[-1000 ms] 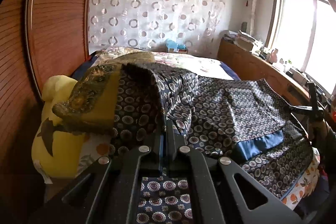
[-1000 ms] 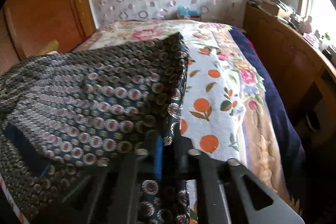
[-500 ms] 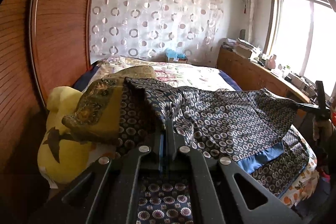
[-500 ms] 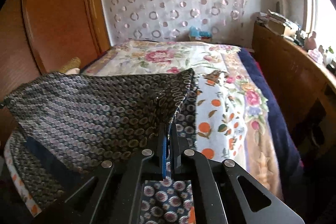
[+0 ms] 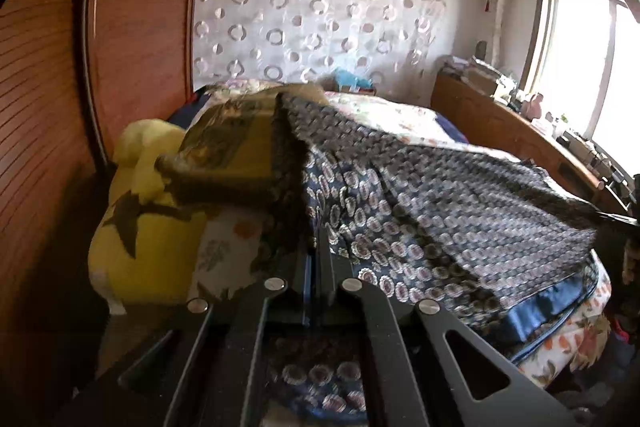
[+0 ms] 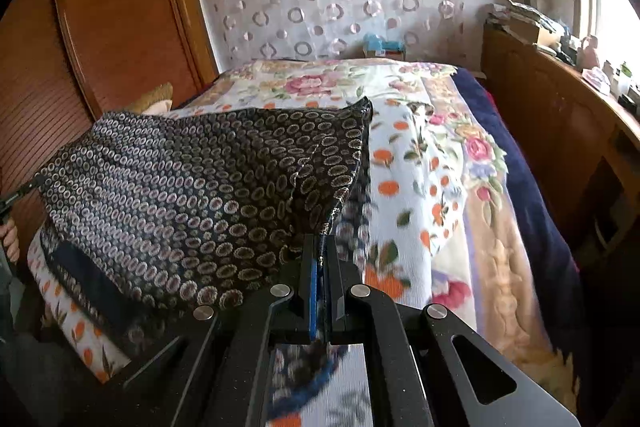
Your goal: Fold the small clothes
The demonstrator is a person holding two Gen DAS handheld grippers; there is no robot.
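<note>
A dark navy garment (image 5: 440,203) printed with pale rings, with a blue hem band, is held stretched above the bed between both grippers. My left gripper (image 5: 314,247) is shut on one corner of it. My right gripper (image 6: 320,251) is shut on the other corner; the garment (image 6: 208,187) spreads away to the left there. The right gripper also shows at the far right edge of the left wrist view (image 5: 616,217), and the left gripper at the far left edge of the right wrist view (image 6: 18,193).
The bed (image 6: 440,163) has a floral quilt with orange prints. A yellow pillow (image 5: 148,211) and an olive patterned cushion (image 5: 232,155) lie at its left, by the wooden wardrobe (image 5: 52,107). A wooden sideboard (image 6: 560,131) with clutter runs along the right.
Both grippers have lifted the garment off the bed and pulled it taut between them. The cloth now hangs higher and flatter; both stay shut on its corners.
</note>
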